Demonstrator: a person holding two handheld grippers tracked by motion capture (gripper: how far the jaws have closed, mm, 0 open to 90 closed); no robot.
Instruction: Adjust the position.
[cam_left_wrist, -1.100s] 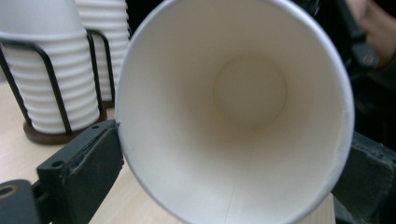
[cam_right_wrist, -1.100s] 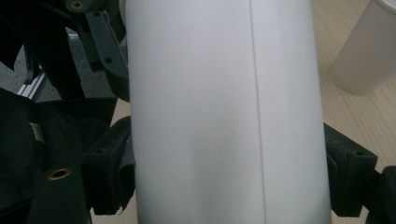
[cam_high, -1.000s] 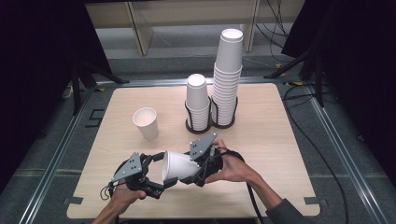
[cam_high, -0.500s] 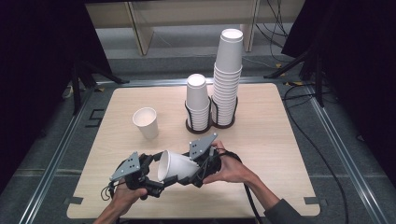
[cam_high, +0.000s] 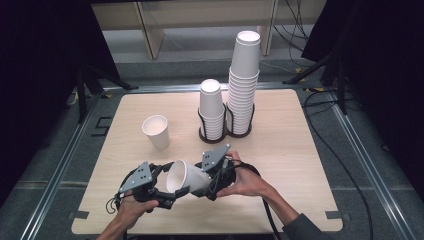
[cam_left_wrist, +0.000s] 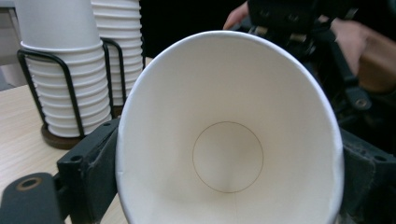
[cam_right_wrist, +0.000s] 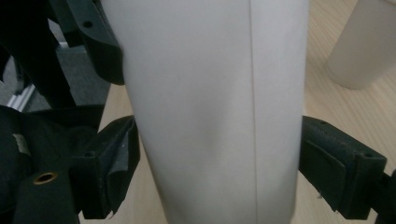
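White paper cup (plain, unprinted), clamped sideways between left claw and right claw, left claw's jaws just closing.

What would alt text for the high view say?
Two hand-held black grippers, left gripper and right gripper, hold a tilted white paper cup between them above a pale wooden table.

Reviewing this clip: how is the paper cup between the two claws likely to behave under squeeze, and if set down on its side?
The paper cup probably crushes easily: its rim already looks oval in the left gripper view. It seems light and empty, its bare bottom visible. On its side, the tapered wall would likely roll in an arc on the table.
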